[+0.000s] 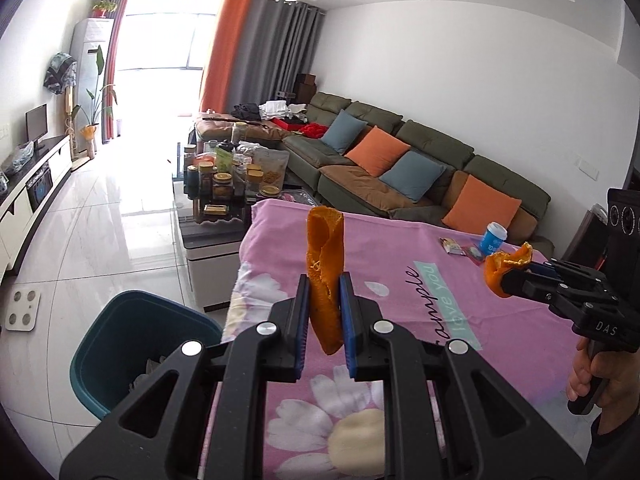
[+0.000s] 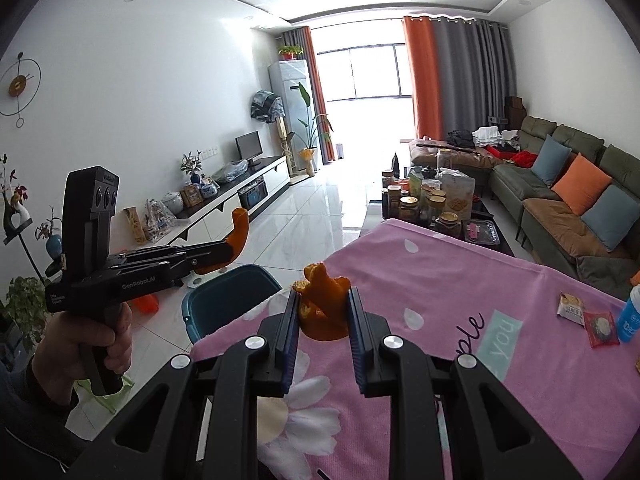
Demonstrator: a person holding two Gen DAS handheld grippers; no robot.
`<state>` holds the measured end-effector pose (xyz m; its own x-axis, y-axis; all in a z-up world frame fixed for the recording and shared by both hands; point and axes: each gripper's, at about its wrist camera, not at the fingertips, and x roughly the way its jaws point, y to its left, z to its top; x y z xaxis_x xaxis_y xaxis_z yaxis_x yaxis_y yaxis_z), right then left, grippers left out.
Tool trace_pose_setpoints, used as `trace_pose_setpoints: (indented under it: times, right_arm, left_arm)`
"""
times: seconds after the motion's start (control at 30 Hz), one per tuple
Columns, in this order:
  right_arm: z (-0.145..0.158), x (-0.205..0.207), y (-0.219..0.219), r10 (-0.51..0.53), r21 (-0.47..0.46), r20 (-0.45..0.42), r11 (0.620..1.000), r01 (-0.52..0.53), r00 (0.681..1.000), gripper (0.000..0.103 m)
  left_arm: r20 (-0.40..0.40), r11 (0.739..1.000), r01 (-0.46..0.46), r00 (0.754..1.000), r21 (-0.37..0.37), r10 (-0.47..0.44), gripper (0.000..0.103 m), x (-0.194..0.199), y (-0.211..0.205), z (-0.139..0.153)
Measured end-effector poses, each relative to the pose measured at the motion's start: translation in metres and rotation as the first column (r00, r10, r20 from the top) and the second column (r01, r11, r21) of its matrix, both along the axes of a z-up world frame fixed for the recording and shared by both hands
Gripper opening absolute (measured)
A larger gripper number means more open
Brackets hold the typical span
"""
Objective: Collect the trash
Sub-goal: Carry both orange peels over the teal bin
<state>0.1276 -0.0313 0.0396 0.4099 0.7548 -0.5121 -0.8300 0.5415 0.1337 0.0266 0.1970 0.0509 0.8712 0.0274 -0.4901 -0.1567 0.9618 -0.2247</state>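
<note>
My left gripper (image 1: 325, 312) is shut on a long curled strip of orange peel (image 1: 325, 264) that stands up between its blue pads, above the left edge of the pink flowered tablecloth (image 1: 420, 248). My right gripper (image 2: 323, 320) is shut on a crumpled piece of orange peel (image 2: 324, 300). In the left wrist view the right gripper (image 1: 516, 280) shows at the right with its peel (image 1: 506, 268). In the right wrist view the left gripper (image 2: 224, 252) shows at the left, its peel (image 2: 239, 232) over the teal bin (image 2: 228, 300). The teal bin (image 1: 132, 344) stands on the floor by the table's left edge.
On the cloth's far right lie snack wrappers (image 2: 588, 316) and a blue-and-white cup (image 1: 493, 238). A crowded coffee table of jars (image 1: 224, 180) stands beyond the table, a green sofa (image 1: 420, 168) to the right. A white scale (image 1: 23, 310) lies on the tiled floor.
</note>
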Motion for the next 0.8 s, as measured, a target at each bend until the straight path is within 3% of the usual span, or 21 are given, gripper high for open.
trace_pose_setpoints:
  times: [0.43,0.8]
  right_arm:
    - [-0.009,-0.004,0.092,0.173,-0.030,-0.028,0.984,-0.173,0.985,0.021]
    - [-0.035,-0.012,0.169,0.285,-0.120,-0.073,0.949,-0.292,0.956,0.021]
  left_arm:
    - [-0.034,0.983,-0.183,0.982,0.034,0.184,0.015,-0.046,0.064,-0.003]
    - [-0.159,0.956,-0.293,0.943,0.027,0.293,0.015,-0.067,0.133,-0.055]
